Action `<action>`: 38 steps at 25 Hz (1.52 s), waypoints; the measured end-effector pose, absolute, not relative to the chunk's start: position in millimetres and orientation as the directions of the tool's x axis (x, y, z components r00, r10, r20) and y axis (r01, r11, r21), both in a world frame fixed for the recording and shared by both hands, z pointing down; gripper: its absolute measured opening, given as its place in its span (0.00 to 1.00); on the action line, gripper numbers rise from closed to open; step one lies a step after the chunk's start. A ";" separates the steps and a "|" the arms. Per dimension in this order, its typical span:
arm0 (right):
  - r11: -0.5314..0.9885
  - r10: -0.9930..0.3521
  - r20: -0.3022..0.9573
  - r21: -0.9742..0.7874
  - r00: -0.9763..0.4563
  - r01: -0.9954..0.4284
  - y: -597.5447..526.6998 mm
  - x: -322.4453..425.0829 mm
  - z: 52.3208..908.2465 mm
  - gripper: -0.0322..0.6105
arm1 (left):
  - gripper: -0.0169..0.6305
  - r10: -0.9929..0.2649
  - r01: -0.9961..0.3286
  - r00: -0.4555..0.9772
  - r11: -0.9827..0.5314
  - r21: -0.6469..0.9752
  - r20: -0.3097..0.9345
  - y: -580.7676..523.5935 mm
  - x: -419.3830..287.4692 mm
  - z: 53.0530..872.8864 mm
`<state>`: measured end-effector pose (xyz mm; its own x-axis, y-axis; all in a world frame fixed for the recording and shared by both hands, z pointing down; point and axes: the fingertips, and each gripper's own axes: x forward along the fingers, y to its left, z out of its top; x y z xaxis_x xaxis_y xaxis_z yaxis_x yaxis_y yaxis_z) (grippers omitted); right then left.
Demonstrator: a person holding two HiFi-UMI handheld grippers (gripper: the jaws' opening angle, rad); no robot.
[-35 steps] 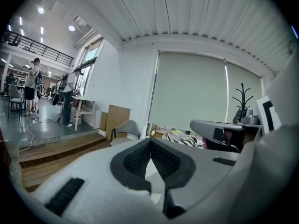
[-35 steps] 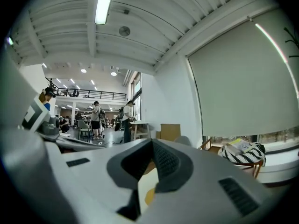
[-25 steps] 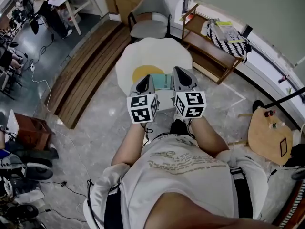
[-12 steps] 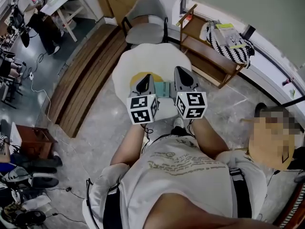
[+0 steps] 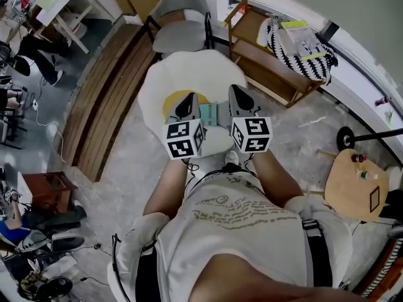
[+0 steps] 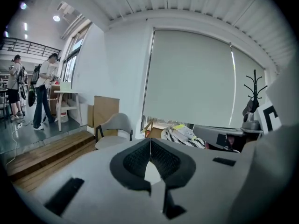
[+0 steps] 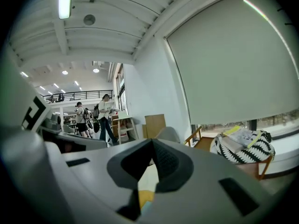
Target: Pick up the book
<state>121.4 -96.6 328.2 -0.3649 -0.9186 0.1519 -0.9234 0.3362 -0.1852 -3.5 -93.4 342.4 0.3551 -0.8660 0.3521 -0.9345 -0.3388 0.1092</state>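
Observation:
A teal book [image 5: 210, 113] lies on a white round table [image 5: 189, 71], beside a yellow round patch [image 5: 171, 100]. In the head view it shows in the gap between my two grippers, which hover side by side over the table's near half. The left gripper [image 5: 187, 104] is just left of the book and the right gripper [image 5: 237, 98] just right of it, neither touching it. In the left gripper view the left gripper [image 6: 150, 140] has its jaw tips together and holds nothing. The right gripper [image 7: 152, 140] looks the same in its own view, tips meeting with nothing between them.
A grey chair [image 5: 179, 35] stands behind the table. A wooden rack [image 5: 261, 58] with a black-and-white striped bag [image 5: 301, 43] is at the back right. A small round wooden stool [image 5: 351, 184] stands at the right. A wooden step platform [image 5: 104, 90] runs along the left.
The person has stepped toward the table, carrying both grippers forward and slightly down; they now hang over the table beside the book. Both stayed shut.

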 end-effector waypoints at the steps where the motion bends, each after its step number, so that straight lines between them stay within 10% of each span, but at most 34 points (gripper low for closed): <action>1: 0.340 -0.916 0.157 -0.190 -0.371 -0.921 -103.7 124.3 330.6 0.09 | 0.06 -0.866 -0.936 0.352 -0.334 0.113 0.355 -99.5 -1.0 342.8; 38: 0.279 -0.911 0.264 -0.170 -0.316 -0.945 -206.5 1.5 394.8 0.09 | 0.06 -0.738 -0.910 0.410 -0.369 0.188 0.536 -205.9 -134.4 434.8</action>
